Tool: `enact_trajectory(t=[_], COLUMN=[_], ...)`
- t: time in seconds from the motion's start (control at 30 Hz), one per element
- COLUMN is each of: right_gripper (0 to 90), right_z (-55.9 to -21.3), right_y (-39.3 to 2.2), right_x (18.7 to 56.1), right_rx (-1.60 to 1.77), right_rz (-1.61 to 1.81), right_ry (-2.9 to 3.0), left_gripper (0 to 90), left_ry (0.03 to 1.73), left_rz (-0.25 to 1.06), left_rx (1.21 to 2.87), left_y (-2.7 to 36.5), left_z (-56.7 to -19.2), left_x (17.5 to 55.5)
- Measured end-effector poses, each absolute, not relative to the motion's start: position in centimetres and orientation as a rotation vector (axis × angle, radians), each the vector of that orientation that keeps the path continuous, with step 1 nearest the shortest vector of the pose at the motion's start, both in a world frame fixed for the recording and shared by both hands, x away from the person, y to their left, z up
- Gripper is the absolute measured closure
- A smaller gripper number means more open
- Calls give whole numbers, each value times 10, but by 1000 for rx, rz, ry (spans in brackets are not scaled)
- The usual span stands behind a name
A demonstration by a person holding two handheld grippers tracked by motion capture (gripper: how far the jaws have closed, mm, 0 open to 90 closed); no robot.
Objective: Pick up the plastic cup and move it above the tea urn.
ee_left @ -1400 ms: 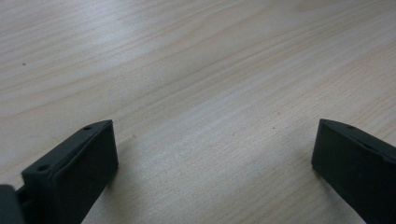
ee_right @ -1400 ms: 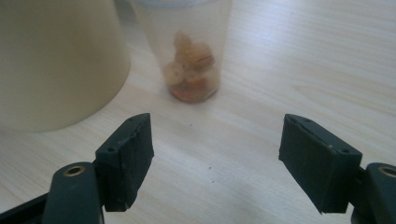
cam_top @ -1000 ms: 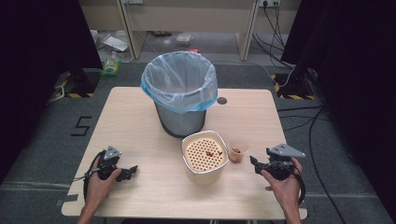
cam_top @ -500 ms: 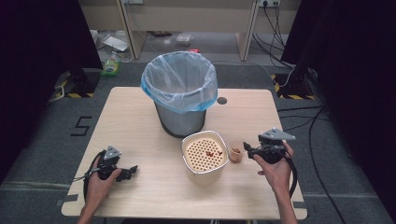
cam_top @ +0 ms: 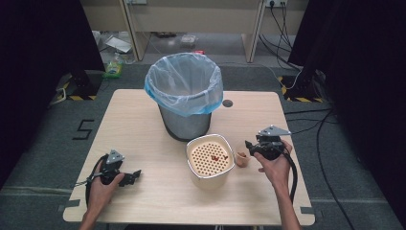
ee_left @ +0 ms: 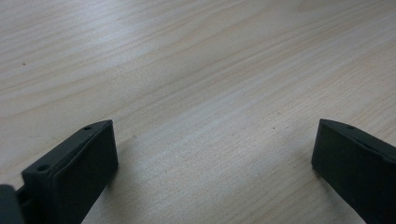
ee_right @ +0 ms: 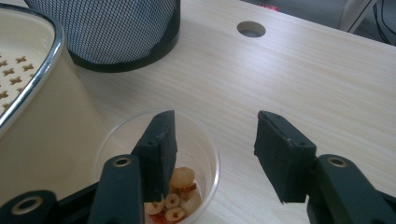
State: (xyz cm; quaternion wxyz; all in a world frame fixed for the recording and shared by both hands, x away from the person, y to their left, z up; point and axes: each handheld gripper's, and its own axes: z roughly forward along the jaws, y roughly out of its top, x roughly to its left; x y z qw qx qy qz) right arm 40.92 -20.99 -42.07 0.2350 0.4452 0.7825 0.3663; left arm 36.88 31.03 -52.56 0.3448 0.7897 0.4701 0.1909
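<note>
Straddling the rim of the cup [ee_right: 159, 186], the right gripper [ee_right: 212, 149] has one jaw dipped inside the clear wall and the other outside over bare wood; the jaws have just been closing, yet the pads do not visibly press the wall, so nothing is pinched. Pale rings and reddish bits lie at the cup's bottom. In the high view the cup [cam_top: 242, 158] stands toward the table's [cam_top: 143, 120] right half, nearer the front edge than the back, just beside the right side of the cream strainer pot [cam_top: 209, 160], with the right gripper [cam_top: 249, 145] at it from the right.

Near the front left corner the left gripper [cam_top: 135, 175] rests low over the wood in the person's hand, its jaws spread wide with only tabletop between them, as the left gripper view [ee_left: 215, 154] shows.

Behind the pot, toward the middle of the table, stands the bin [cam_top: 184, 96] with its blue liner. A round hole [cam_top: 227, 103] lies in the tabletop right of the bin.
</note>
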Motion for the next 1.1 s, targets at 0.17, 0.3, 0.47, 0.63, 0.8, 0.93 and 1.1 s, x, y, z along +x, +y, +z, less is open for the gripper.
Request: enact_trajectory(t=[0.17, 0.3, 0.47, 0.63, 0.8, 0.93, 1.1], right_gripper=[545, 591, 650, 682, 710, 739, 794], right_z=[-425, -429, -434, -439, -443, -448, -448], right_y=[-207, -205, -206, -205, -206, -206, -206], right_x=[414, 415, 417, 420, 424, 427, 426], right_rx=[1216, 1211, 1212, 1220, 1239, 1250, 1233], right_rz=[984, 967, 952, 945, 942, 926, 944], right_ry=[2171, 2193, 2217, 2240, 2260, 2280, 2290], left_gripper=[0, 0, 0, 0, 0, 0, 0], left_ry=[1221, 1221, 1221, 1220, 1221, 1221, 1221], left_rz=[496, 496, 496, 496, 496, 496, 496], left_rx=[2051, 2051, 2051, 2051, 2051, 2051, 2051], left_y=[310, 310, 310, 310, 310, 310, 310], left_z=[-526, -526, -526, -526, -526, -526, -526], left_x=[369, 369, 369, 369, 369, 369, 369])
